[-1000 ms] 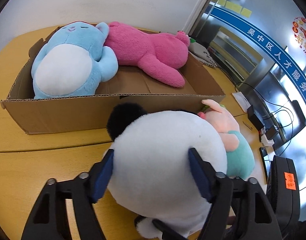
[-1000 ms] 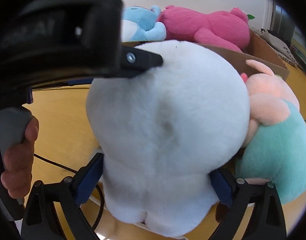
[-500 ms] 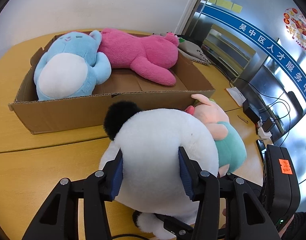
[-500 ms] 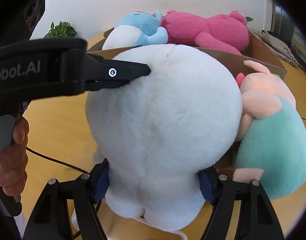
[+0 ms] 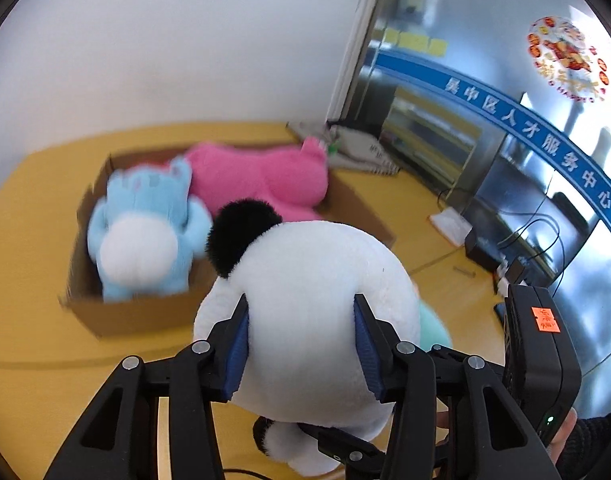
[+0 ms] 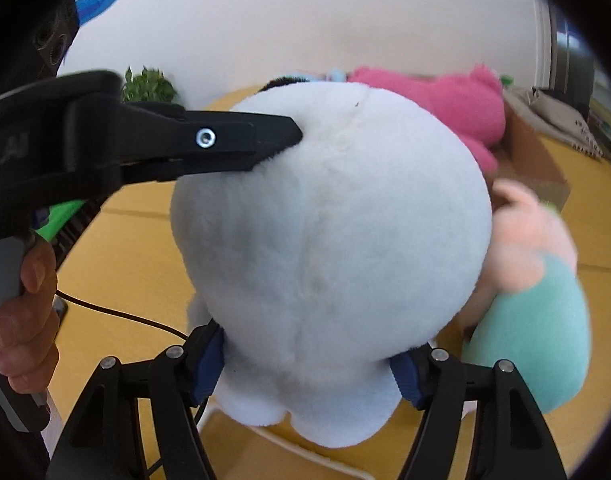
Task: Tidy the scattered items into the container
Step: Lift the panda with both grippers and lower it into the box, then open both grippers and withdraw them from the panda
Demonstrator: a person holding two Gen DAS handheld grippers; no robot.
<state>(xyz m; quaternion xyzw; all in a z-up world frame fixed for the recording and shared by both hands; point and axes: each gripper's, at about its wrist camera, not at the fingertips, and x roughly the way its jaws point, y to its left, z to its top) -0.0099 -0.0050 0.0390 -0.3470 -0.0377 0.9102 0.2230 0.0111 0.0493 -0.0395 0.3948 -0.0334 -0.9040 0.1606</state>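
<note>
I grip the panda plush with both grippers, left gripper and right gripper just squeezed; its black ear points toward the far cardboard box.

I see bright, even daylight with soft shadows; glare washes the glass wall. Fisheye bending darkens my corners, and motion blur smears the cardboard box.

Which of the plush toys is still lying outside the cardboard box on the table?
The pink-and-teal plush, beside the lifted panda plush; blue plush and pink plush lie in the box.
</note>
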